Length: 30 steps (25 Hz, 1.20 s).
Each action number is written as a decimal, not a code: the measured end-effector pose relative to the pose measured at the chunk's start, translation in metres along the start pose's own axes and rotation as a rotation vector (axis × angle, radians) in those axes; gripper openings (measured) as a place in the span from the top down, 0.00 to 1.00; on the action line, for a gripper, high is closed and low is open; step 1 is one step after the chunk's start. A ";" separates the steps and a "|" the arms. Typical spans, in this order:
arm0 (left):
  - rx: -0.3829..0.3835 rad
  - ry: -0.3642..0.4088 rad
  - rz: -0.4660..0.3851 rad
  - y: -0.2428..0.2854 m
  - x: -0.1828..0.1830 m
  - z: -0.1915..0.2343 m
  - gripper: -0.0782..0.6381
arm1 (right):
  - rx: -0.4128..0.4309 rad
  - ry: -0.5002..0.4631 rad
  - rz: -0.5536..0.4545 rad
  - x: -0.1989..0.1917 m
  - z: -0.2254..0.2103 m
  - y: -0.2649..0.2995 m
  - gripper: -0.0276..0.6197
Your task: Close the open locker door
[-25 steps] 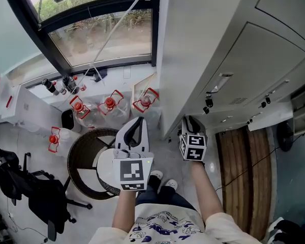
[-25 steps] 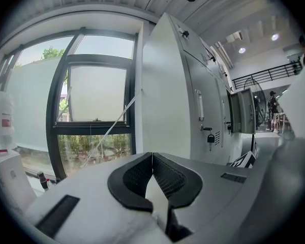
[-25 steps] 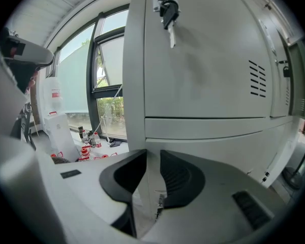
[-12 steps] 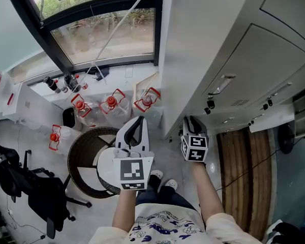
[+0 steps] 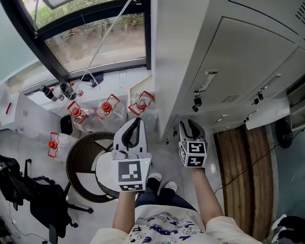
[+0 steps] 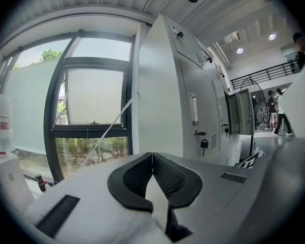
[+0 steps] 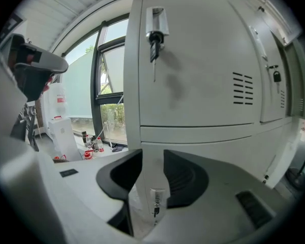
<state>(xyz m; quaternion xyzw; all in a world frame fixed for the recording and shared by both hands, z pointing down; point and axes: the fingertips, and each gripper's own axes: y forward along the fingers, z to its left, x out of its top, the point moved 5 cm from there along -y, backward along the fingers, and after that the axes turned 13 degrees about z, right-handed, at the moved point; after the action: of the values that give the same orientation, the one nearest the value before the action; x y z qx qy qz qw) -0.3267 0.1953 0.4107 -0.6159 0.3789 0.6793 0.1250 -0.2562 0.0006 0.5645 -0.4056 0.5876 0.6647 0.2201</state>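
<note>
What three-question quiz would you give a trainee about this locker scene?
1. True or false: the left gripper has its jaws wide apart.
2. What does the right gripper grip? A) a key B) nothing C) a jug
3. Is the open locker door shut yet?

Key:
1. False: they are together.
2. B: its jaws have just been opening, with nothing between them and a closed locker door beyond.
3. No: it stands ajar farther down the row, apart from both grippers.
</note>
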 end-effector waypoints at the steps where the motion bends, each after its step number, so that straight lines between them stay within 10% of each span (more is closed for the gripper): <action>1: -0.008 0.004 -0.005 0.000 0.002 -0.005 0.89 | -0.005 0.010 -0.014 0.001 -0.004 -0.008 0.75; 5: -0.042 0.024 -0.029 -0.001 0.013 -0.032 0.89 | -0.014 0.039 -0.087 0.010 -0.024 -0.050 0.61; 17: -0.224 0.099 -0.123 0.002 0.050 -0.175 0.89 | -0.243 0.136 -0.371 0.027 -0.151 -0.221 0.61; 30: -0.529 0.207 -0.179 0.021 0.088 -0.351 0.89 | -0.529 0.257 -0.408 -0.029 -0.280 -0.337 0.61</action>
<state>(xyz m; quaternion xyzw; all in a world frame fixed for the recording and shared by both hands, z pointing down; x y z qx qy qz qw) -0.0974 -0.0798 0.3527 -0.7242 0.1435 0.6742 -0.0199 0.0981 -0.1912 0.3904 -0.6378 0.3250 0.6796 0.1603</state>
